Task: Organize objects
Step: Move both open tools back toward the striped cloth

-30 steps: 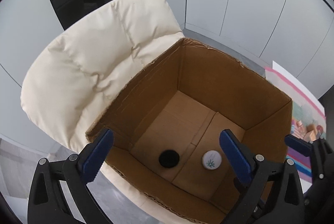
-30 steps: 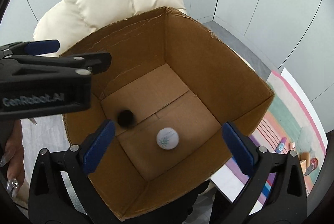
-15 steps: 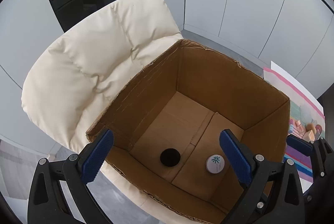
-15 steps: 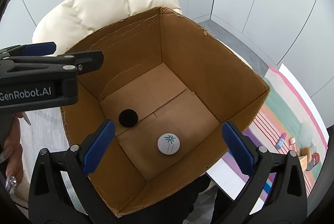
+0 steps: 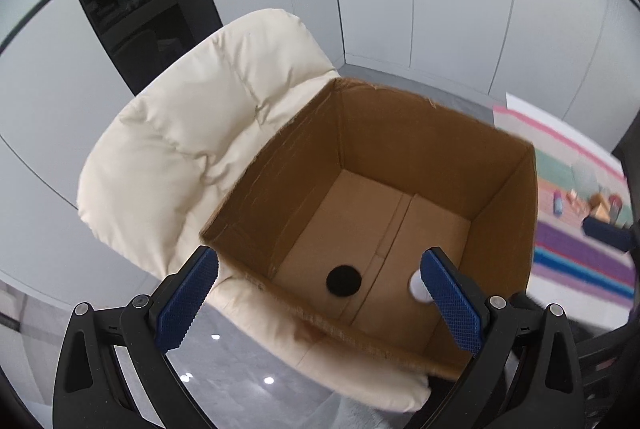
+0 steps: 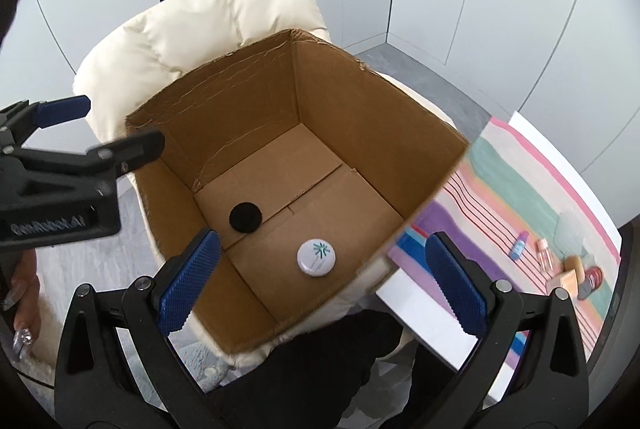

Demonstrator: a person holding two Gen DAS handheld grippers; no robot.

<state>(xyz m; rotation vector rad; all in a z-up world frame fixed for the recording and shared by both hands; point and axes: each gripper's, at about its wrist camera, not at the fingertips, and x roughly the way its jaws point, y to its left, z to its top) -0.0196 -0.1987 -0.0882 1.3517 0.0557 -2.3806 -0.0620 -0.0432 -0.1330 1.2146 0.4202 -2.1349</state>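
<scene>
cardboard box (image 6: pixel 420 133) floor: white jar (image 6: pixel 316 257) between wide-open, empty right jaws

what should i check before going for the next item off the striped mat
1. Left gripper open and holding nothing: ok.
2. Right gripper open and holding nothing: ok.
3. Black round disc and white round cap with green logo lying on the floor of the brown cardboard box: ok.
4. Small items waiting on the colourful striped mat: ok.
5. Box seated steadily on the cream padded chair: cannot tell.
</scene>
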